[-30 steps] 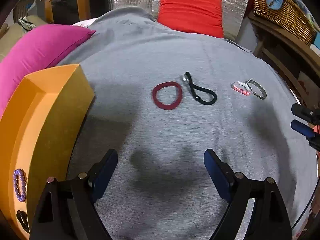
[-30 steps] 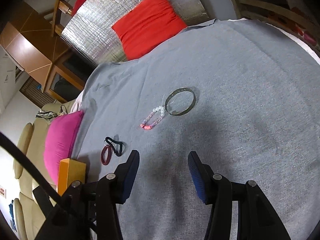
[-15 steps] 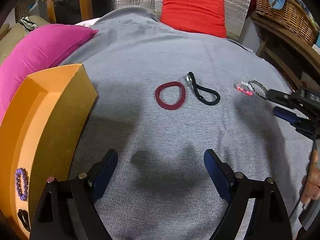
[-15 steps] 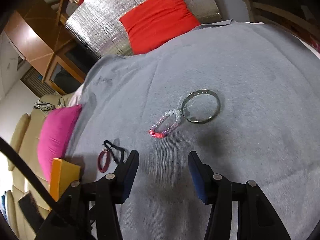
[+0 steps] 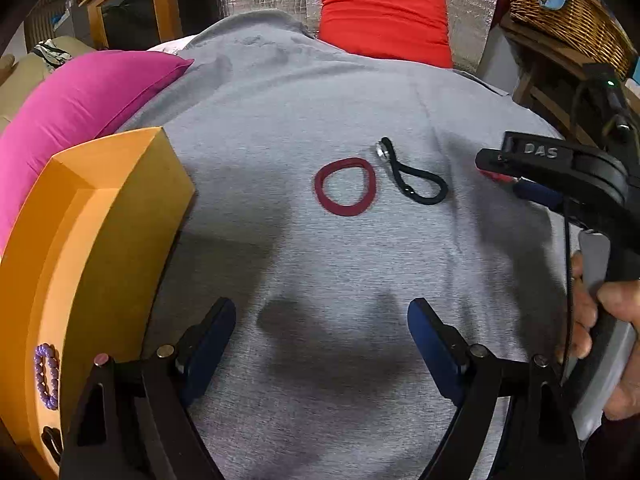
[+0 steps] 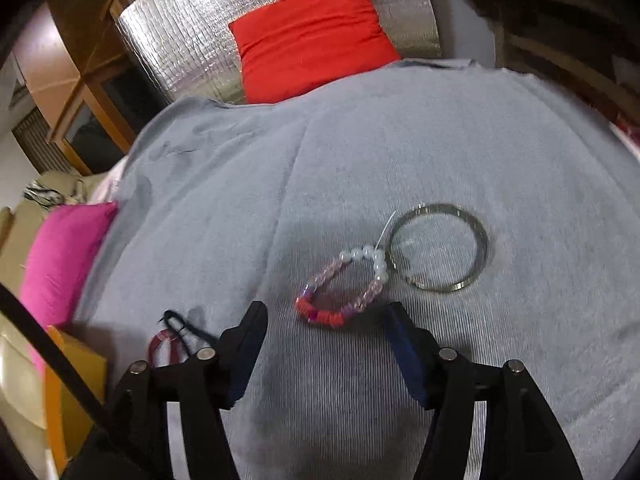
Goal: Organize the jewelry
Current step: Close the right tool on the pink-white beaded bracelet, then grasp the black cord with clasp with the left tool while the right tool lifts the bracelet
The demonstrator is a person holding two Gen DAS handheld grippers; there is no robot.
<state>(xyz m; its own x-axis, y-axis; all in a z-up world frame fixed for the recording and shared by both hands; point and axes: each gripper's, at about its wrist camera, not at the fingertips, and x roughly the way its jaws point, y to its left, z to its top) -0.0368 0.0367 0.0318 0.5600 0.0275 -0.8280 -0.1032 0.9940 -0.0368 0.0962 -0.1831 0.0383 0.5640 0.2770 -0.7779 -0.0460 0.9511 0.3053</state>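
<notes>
I see bare grey cloth [image 6: 400, 152] all round. My right hand-held gripper [image 6: 326, 330] is spread wide and empty, just short of the beaded bracelet [image 6: 340, 286], which touches the metal bangle [image 6: 440, 246]. My left hand-held gripper [image 5: 322, 332] is wide and empty too. The orange box [image 5: 100, 216] at left holds purple beads [image 5: 47, 376].

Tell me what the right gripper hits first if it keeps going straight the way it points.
Most likely the pink and white beaded bracelet: it lies on the grey cloth just ahead of the open right gripper, roughly centred between the fingers. The metal bangle sits beyond, to the right. Depth is uncertain.
</notes>
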